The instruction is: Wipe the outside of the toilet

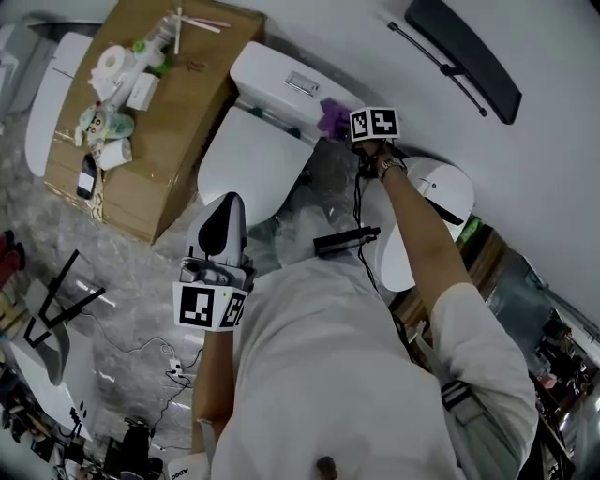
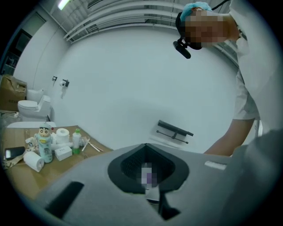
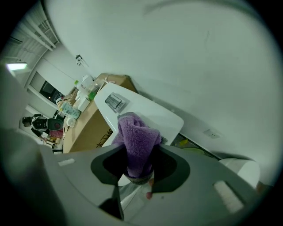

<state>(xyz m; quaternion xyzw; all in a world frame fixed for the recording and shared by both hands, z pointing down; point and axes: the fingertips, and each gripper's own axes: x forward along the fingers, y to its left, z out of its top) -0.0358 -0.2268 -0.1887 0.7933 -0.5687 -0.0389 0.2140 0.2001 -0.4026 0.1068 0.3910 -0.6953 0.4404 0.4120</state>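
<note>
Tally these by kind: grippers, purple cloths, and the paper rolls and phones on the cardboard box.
Grippers: 2, left gripper and right gripper
Purple cloths: 1, in the right gripper
Paper rolls: 2, one upright, one lying
Phones: 1
Total: 6

Plain white wall (image 1: 553,84) all around, long black padded bar (image 1: 464,58) fixed to it, crinkled clear plastic sheeting (image 1: 112,267) over the floor, big brown cardboard box (image 1: 187,122) against the wall, ceiling strip light (image 2: 64,4) glowing overhead.

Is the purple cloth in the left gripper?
No, the cloth is pinched in the jaws of the right gripper.
</note>
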